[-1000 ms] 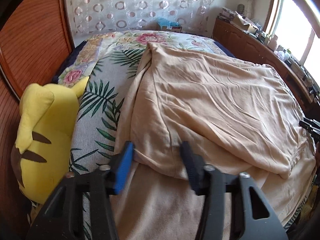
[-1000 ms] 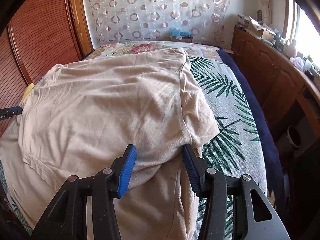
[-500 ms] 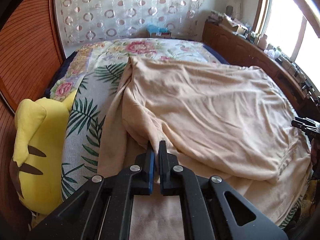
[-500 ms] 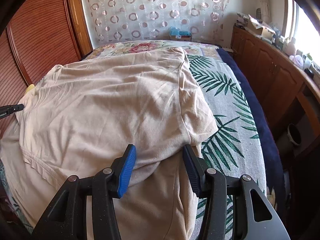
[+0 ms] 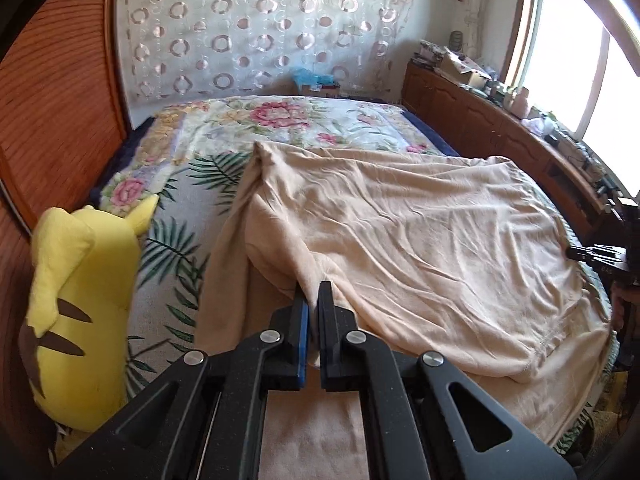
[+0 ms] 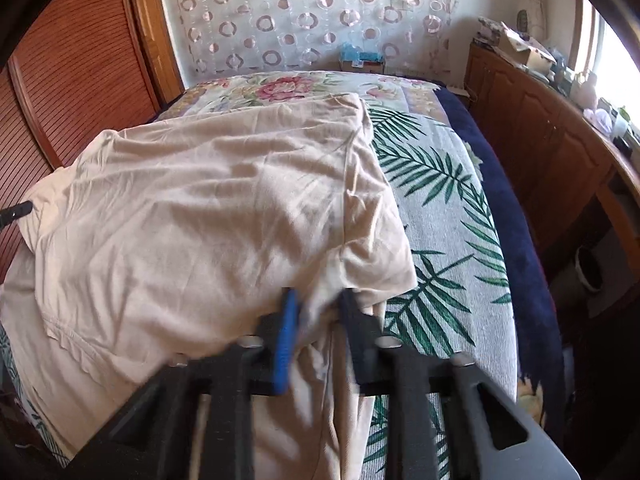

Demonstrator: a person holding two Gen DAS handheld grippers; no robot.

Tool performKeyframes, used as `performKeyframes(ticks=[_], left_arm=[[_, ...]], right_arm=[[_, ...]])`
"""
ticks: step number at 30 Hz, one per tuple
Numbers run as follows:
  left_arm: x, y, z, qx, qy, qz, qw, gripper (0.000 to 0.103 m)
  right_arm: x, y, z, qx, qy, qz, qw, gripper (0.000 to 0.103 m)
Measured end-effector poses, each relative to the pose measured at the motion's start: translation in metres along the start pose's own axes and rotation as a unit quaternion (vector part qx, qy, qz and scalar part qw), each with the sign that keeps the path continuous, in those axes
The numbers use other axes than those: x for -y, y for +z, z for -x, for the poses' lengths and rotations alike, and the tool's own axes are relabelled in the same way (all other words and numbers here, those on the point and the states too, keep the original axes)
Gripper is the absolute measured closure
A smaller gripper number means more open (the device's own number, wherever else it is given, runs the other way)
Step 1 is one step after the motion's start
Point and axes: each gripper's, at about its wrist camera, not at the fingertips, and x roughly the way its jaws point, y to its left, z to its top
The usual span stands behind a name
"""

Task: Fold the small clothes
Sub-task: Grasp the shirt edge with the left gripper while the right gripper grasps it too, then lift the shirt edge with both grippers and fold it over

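So we've got a big beige garment (image 5: 420, 248) spread across the bed (image 5: 176, 248), lying on the palm-leaf and floral bedspread, with its top layer doubled back over the lower part nearer us. Our left gripper (image 5: 314, 304) has its jaws pinched tight on a bunched fold at the garment's left edge, and the cloth there is lifted into a little ridge. The right gripper (image 6: 318, 308) is at the garment's right edge with cloth bunched between its jaws, but that view is motion-blurred and there's a visible gap between the jaws, so we honestly can't tell if it's clamped yet. A yellow plush toy (image 5: 80, 312) sits at the left side of the bed by the wooden wardrobe (image 5: 52, 112). Along the right wall runs a wooden cabinet (image 6: 540, 136) cluttered with stuff under the window.
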Motion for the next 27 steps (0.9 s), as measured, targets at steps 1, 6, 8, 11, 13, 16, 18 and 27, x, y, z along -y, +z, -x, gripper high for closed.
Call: performKeyframes(ticks=[1,6,8,11,13,16,18,27], left_arm=[[0.0,0.0,0.001,0.002,-0.007,0.001,1.0,0.098],[-0.006,0.004,0.019,0.039,-0.016,0.023,0.9989,0.098],[-0.009,0.008,0.031,0.055,-0.017,0.03,0.9979,0.098],[-0.014,0.01,0.044,0.069,-0.015,0.036,0.9968,0.099],[-0.017,0.009,0.055,0.078,-0.016,0.04,0.996,0.099],[-0.022,0.001,0.074,0.09,-0.016,0.048,0.9947,0.099],[-0.024,-0.008,0.089,0.097,-0.016,0.047,0.994,0.099],[-0.031,-0.05,0.136,0.096,-0.011,0.052,0.994,0.099]], right_arm=[[-0.004,0.001,0.0,0.005,0.002,0.016,1.0,0.099],[-0.019,0.002,0.025,0.064,-0.003,0.045,0.997,0.099],[-0.021,0.004,0.037,0.084,0.003,0.044,0.995,0.099],[-0.023,0.007,0.054,0.107,0.016,0.045,0.993,0.099],[-0.025,0.005,0.068,0.119,0.027,0.044,0.992,0.099],[-0.027,-0.002,0.09,0.135,0.04,0.045,0.989,0.099],[-0.022,-0.012,0.104,0.143,0.045,0.046,0.988,0.099],[0.002,-0.056,0.151,0.145,0.06,0.045,0.987,0.099]])
